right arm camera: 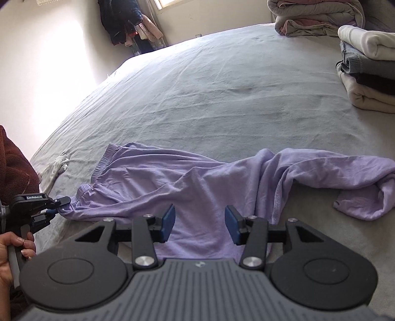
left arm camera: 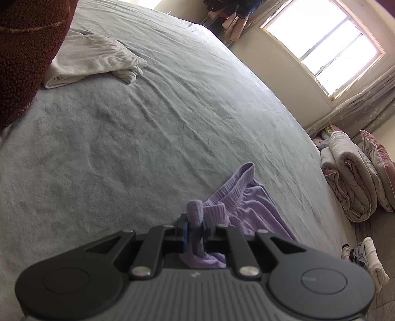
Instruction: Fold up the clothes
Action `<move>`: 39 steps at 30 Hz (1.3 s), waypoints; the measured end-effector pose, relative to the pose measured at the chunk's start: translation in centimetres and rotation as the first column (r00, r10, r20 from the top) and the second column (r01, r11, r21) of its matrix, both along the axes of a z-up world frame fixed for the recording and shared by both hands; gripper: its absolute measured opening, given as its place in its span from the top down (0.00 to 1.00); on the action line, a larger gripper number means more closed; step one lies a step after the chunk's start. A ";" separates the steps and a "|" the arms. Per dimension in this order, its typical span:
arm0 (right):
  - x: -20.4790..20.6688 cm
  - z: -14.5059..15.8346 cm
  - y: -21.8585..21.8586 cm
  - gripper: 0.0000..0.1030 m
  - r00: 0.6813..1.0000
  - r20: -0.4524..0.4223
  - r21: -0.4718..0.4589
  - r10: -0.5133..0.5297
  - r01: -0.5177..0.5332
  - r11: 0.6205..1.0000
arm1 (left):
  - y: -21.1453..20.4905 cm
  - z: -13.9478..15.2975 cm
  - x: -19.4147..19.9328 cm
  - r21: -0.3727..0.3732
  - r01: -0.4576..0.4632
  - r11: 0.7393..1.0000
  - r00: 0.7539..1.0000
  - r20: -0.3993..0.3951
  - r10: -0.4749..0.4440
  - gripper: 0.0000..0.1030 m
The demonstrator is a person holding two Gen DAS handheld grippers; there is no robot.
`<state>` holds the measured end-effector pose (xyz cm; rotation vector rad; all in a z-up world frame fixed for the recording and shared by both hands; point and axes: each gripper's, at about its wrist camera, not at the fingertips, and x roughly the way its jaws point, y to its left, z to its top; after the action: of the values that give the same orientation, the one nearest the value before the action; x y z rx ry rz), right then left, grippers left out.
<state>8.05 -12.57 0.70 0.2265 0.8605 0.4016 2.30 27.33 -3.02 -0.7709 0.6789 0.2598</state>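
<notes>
In your left wrist view, you see one left gripper [left arm camera: 195, 230]. Its jaws stand narrow and pinch a bunch of the ribbed waistband of one lilac garment [left arm camera: 249, 210], which lies on the bed sheet [left arm camera: 153, 118] just in front and to the right. There is one white garment [left arm camera: 91, 59] lying crumpled far on the sheet at the upper left, and one dark red sleeve [left arm camera: 27, 49] fills the corner beside it. The sheet is grey and wrinkled. In the room you have one bright window [left arm camera: 321, 44], some clothes hanging in the far corner [left arm camera: 229, 19], one rolled quilt [left arm camera: 350, 177] with one pillow [left arm camera: 380, 168] on the floor at the right, and a small pile of clothes below them.

In your right wrist view, you see one right gripper [right arm camera: 200, 226]. Its two blue pads [right arm camera: 169, 222] stand about half open above the lilac garment, and nothing is pressed between them. The garment is spread crosswise over the near part of the sheet, with the waistband at the left and the crumpled end at the right. At the left edge your left hand [right arm camera: 9, 251] holds the other gripper, which bites the waistband corner. One stack of folded clothes [right arm camera: 367, 71] stands at the right, counting about four pieces, and the quilt lies behind it.
</notes>
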 end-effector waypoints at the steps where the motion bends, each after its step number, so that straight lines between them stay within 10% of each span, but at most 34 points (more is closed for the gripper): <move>1: 0.8 -0.2 0.6 0.56 1.000 -0.001 -0.009 -0.008 0.008 1.000 | 0.0 0.0 0.0 0.004 0.000 1.000 1.000 0.000 0.000 0.91; 8: 4.7 -1.9 3.4 0.64 0.999 -0.013 -0.045 -0.053 0.053 0.998 | 0.4 -0.3 0.2 0.009 0.014 1.000 1.000 -0.009 -0.014 0.91; 12: 5.6 -2.7 4.1 0.97 0.997 -0.009 -0.089 -0.071 0.070 0.994 | 0.3 -0.2 0.4 0.019 0.030 0.999 0.999 -0.012 -0.030 0.91; 27: -4.1 2.5 0.9 0.98 0.994 0.109 -0.049 -0.022 0.028 0.998 | 0.4 0.5 -0.6 0.038 0.044 0.998 0.999 0.006 -0.045 0.91; 39: -12.5 0.1 0.5 0.98 0.998 0.006 -0.046 0.055 -0.054 0.997 | 0.1 0.7 -1.7 0.053 0.082 0.995 0.997 0.006 -0.082 0.91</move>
<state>-4.41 -12.11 0.85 0.1591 0.8691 0.4328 0.59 27.45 -2.30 -0.6917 0.6918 0.1987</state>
